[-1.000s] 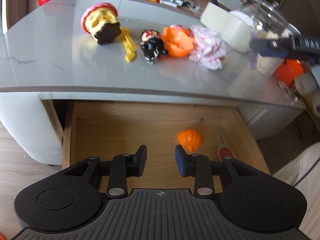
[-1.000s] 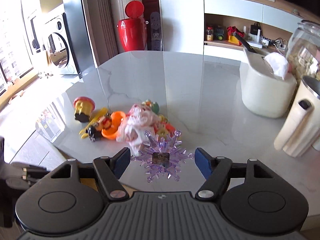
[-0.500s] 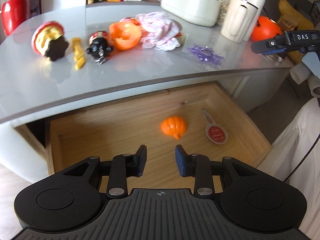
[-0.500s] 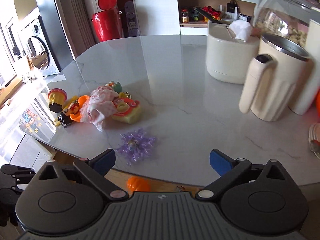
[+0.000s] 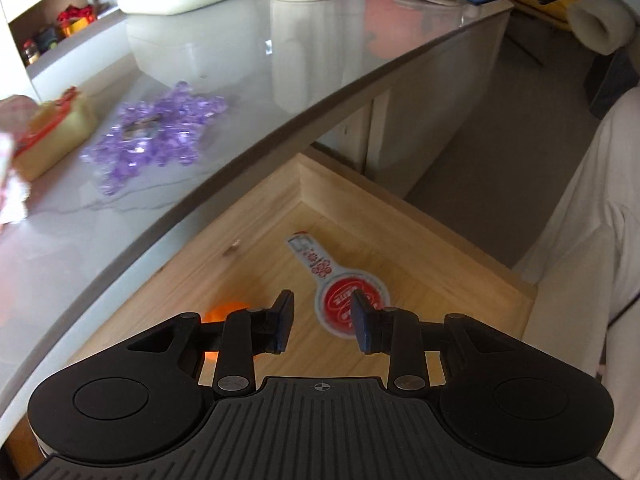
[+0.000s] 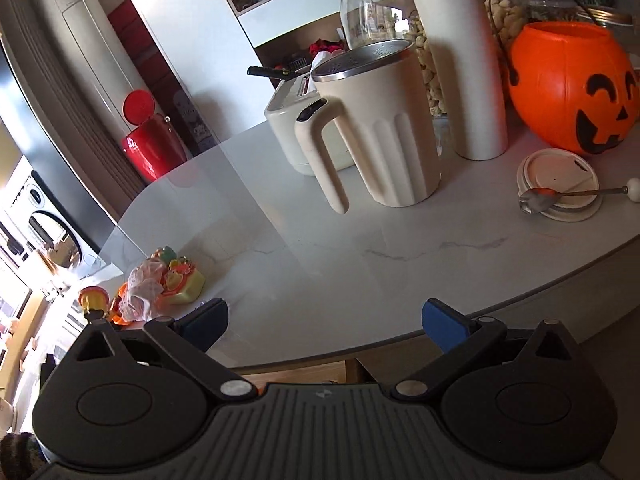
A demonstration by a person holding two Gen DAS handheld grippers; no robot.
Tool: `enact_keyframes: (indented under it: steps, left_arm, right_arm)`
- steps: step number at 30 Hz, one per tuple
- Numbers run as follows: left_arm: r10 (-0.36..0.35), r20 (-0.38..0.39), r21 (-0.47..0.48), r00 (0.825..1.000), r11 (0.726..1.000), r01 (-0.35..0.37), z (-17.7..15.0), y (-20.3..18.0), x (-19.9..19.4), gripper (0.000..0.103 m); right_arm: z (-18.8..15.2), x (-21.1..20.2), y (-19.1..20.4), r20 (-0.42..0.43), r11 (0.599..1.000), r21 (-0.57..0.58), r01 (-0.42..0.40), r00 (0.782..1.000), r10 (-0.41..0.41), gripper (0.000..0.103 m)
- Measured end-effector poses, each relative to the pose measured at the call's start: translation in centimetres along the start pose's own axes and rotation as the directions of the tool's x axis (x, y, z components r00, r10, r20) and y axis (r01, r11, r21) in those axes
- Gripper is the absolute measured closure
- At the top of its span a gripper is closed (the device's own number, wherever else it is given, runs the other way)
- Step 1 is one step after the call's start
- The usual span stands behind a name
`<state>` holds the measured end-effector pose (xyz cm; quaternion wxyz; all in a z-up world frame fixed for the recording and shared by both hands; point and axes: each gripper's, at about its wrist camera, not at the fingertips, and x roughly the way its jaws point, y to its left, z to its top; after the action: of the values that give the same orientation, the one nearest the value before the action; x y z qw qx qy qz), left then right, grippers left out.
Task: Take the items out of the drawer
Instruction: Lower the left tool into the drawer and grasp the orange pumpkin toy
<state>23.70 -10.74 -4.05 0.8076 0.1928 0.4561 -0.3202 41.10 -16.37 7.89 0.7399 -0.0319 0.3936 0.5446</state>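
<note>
1. A flat red-and-white label tag (image 5: 344, 296) lies on the floor of the open wooden drawer (image 5: 440, 232), directly ahead of the left gripper (image 5: 323, 326); its round red end shows between and just past the two pads.
2. A small orange pumpkin (image 5: 224, 314) sits in the same drawer, mostly hidden behind the left gripper's left finger.
3. The left gripper's jaws stand partly apart with nothing between them; it tilts steeply down into the drawer.
4. The tag's round part carries white lettering and its narrow white tail small red marks, all too blurred to read.
5. On the countertop (image 5: 280, 60) above, a purple crystal snowflake (image 5: 156, 136) lies near the edge, beside a yellow toy (image 5: 52, 136).
6. The right gripper (image 6: 325, 322) hangs over the counter's edge, jaws spread wide and empty, angled moderately downward and rolled.
7. Beyond it stand a cream jug (image 6: 376, 128), a jack-o'-lantern bucket (image 6: 572, 84) and a spoon (image 6: 568, 194) across a lid (image 6: 560, 168).
8. A white sleeve (image 5: 592, 240) shows at the right.
</note>
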Motion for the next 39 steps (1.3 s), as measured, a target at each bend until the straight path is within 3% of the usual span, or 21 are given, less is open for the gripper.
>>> enact_keyframes:
  steps: [3,5,11,17,20,23,28,32,34,37,39]
  left_arm:
    - [0.041,-0.084,0.01,0.996,0.999,-0.04,1.1,-0.5,2.7,0.069]
    - [0.068,-0.09,-0.001,0.994,0.998,-0.069,1.4,-0.6,3.7,0.07]
    - [0.061,-0.132,-0.013,0.989,0.998,-0.063,1.5,-0.5,5.2,0.07]
    - [0.045,-0.094,0.0,0.995,0.999,-0.045,1.0,0.0,4.7,0.07]
    - [0.055,-0.006,0.083,0.998,0.995,-0.054,0.0,0.0,3.5,0.069]
    - [0.093,0.062,0.199,0.994,0.974,-0.103,-1.5,0.7,2.2,0.072]
    - [0.14,0.022,0.282,0.99,0.949,-0.14,-3.1,1.9,2.5,0.074]
    - [0.154,0.039,0.242,0.987,0.957,-0.159,-2.9,2.1,3.1,0.071]
    - [0.2,0.046,0.232,0.979,0.951,-0.206,-3.0,1.9,3.8,0.07]
    - [0.292,0.064,0.259,0.954,0.919,-0.299,-3.4,1.4,4.9,0.067]
    - [0.316,0.062,0.263,0.947,0.91,-0.321,-3.4,1.3,5.3,0.064]
  right_arm:
    - [0.1,-0.1,-0.7,0.003,0.999,0.026,-0.018,1.0,0.018,0.0]
    - [0.0,-0.1,-1.0,0.0,0.999,0.031,-0.02,1.0,0.02,0.0]
    - [0.0,-0.5,-2.1,0.005,0.998,0.052,-0.037,0.999,0.036,0.0]
    - [0.0,-0.1,-2.5,-0.018,0.996,0.075,-0.054,0.998,0.055,0.0]
    - [-0.1,0.0,-2.3,-0.021,0.996,0.066,-0.054,0.998,0.055,0.0]
    - [-0.2,0.0,-2.3,-0.023,0.996,0.065,-0.054,0.998,0.056,0.0]
    - [-0.2,0.4,-2.0,-0.037,0.997,0.054,-0.055,0.998,0.057,0.0]
    - [-0.4,0.6,-1.1,-0.041,0.999,0.016,-0.05,0.998,0.05,0.0]
    - [-0.5,0.6,-0.7,-0.041,0.999,-0.004,-0.045,0.998,0.044,0.0]
    - [-0.7,0.5,-0.4,-0.04,0.999,-0.018,-0.038,0.999,0.037,0.0]
    - [-0.8,0.4,-0.4,-0.039,0.999,-0.021,-0.037,0.999,0.036,0.0]
